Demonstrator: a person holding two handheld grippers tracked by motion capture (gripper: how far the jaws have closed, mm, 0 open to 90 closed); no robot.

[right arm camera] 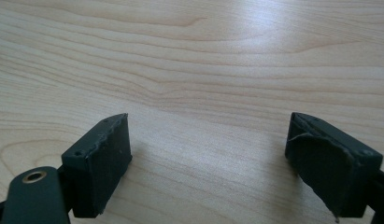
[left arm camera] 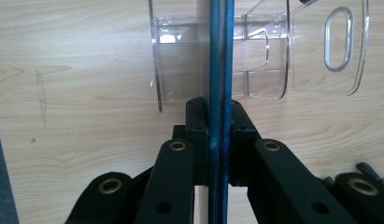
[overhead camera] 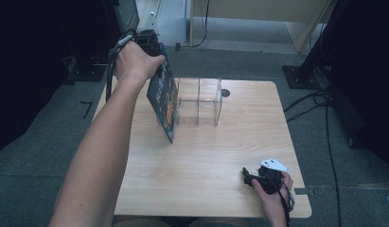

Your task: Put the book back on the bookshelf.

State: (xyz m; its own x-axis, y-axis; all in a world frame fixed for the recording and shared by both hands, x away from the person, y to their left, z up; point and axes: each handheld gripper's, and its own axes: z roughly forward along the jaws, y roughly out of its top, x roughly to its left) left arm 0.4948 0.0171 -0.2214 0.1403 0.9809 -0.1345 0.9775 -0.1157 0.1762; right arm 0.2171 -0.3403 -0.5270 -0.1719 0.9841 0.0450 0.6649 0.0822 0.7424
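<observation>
I am gripping a thin blue book (overhead camera: 164, 97) in my left tongs (left arm camera: 221, 122), whose black jaws are pressing flat on both of its covers. In the high view my left hand (overhead camera: 133, 61) is holding the book up by its far top corner, tilted, with its lower near corner down close to the counter (overhead camera: 201, 179); whether that corner is touching the wood I cannot tell. The book is hanging just left of a clear plastic organizer (overhead camera: 199, 101), which is standing at the far middle of the counter and is divided into compartments. Along the left tongs, the book's edge is running straight up in front of the organizer's see-through walls.

My right tongs (right arm camera: 208, 154) are standing wide open, with nothing between them, low over bare wood. In the high view my right hand (overhead camera: 272, 187) is resting with them at the near right of the counter, well apart from the book and organizer.
</observation>
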